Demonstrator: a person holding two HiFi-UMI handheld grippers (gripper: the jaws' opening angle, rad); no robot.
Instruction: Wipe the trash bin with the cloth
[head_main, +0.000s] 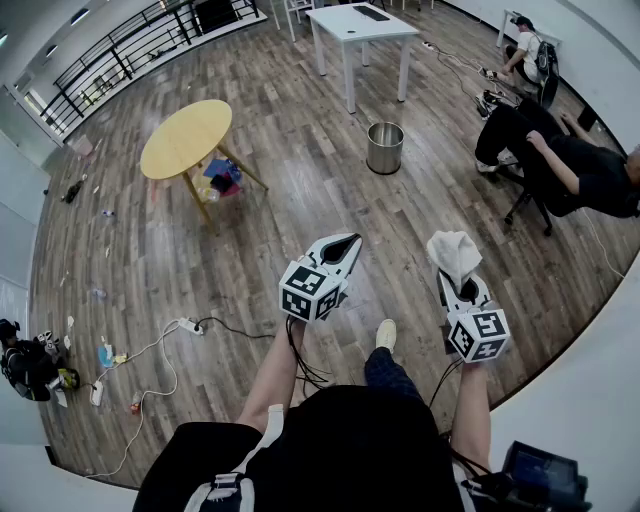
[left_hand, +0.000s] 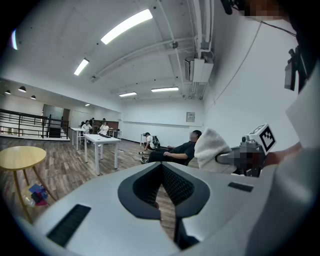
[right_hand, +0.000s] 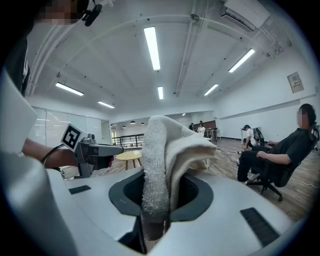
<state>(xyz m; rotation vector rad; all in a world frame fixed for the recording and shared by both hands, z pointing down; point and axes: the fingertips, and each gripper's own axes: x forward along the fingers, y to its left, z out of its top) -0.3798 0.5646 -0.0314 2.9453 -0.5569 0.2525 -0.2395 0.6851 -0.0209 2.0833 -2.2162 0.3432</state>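
- Left gripper (head_main: 348, 246): a grey, smooth shell with a marker cube at the rear. The ribbed dark pads are pressed together at the tips and nothing is held between them, as seen in the left gripper view (left_hand: 161, 167).
- Right gripper (head_main: 458, 287): built the same way. Its jaws are clamped on the lower end of the cloth (right_hand: 160, 160).
- Cloth (head_main: 452, 252): white, nubbly terry fabric. It is folded into a thick, soft bundle that stands up out of the jaws and flops over at the top.
- Floor (head_main: 300, 190): laid in grey-brown wood-grain planks.
- Trash bin (head_main: 384, 147): a plain open-topped cylinder of dull silver metal. It stands upright on the floor, well apart from both grippers and ahead of them.
- Round table (head_main: 186, 138): a pale yellow wooden disc on splayed legs, to the left of the bin.
- White table (head_main: 362, 25): rectangular with straight legs, placed beyond the bin.
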